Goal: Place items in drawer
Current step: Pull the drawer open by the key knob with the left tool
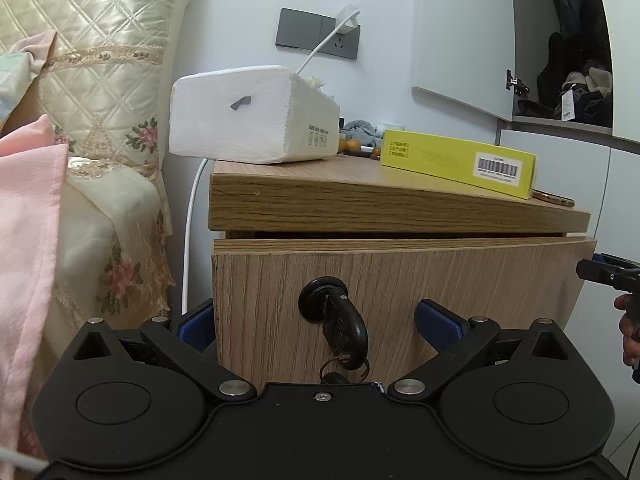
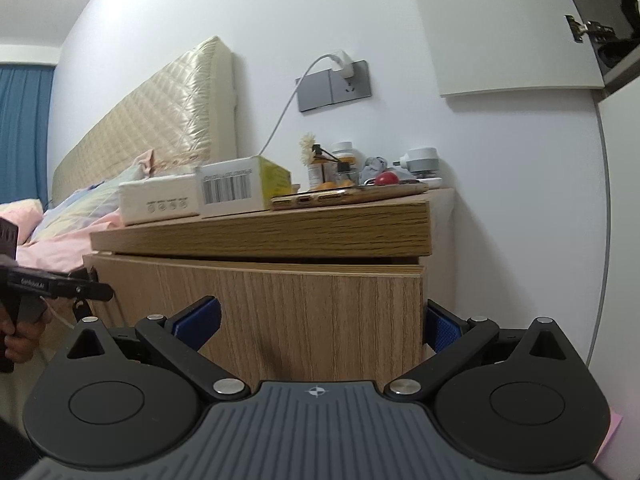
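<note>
A wooden nightstand drawer front [image 1: 400,292] fills the left wrist view, with a narrow dark gap under the top. A key with a black fob [image 1: 340,320] hangs in its lock. My left gripper [image 1: 318,326] is open, its blue pads on either side of the key and close to the wood. On top lie a white tissue pack [image 1: 252,116], a yellow box [image 1: 456,160] and a gold phone [image 1: 554,199]. My right gripper [image 2: 320,326] is open at the drawer front's [image 2: 280,304] right end, one pad past the corner. The tissue pack [image 2: 160,198], box [image 2: 240,186] and phone [image 2: 348,196] show above.
A bed with a quilted headboard [image 2: 160,112] and pink bedding [image 1: 28,240] stands left of the nightstand. A white charger cable [image 1: 192,232] runs down from the wall socket [image 2: 342,64]. Bottles and a red ball [image 2: 387,178] crowd the back of the top. An open wardrobe [image 1: 568,80] is at right.
</note>
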### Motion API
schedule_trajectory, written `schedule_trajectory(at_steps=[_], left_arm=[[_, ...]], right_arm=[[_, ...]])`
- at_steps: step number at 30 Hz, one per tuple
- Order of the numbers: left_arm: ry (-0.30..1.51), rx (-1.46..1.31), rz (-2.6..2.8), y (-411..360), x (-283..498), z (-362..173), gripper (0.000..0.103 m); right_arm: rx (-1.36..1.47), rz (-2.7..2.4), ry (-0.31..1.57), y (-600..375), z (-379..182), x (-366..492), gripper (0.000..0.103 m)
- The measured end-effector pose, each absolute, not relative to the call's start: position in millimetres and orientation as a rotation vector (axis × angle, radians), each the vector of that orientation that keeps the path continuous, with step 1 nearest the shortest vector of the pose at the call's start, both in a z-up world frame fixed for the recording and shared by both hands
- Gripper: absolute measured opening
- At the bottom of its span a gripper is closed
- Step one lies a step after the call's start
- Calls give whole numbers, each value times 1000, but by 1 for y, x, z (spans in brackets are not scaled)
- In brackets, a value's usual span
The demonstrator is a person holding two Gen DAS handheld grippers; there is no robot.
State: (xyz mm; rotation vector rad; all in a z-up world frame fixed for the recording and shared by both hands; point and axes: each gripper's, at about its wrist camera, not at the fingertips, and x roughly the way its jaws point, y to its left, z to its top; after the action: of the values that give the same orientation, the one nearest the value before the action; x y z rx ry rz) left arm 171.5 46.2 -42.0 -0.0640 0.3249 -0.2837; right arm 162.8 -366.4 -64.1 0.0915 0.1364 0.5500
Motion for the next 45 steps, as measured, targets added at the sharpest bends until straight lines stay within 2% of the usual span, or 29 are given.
schedule_trajectory(at_steps=[45], left_arm=[[314,-23,-282,35,23,-45,100]], right_arm=[[42,737,221,-386,-49,41,103]])
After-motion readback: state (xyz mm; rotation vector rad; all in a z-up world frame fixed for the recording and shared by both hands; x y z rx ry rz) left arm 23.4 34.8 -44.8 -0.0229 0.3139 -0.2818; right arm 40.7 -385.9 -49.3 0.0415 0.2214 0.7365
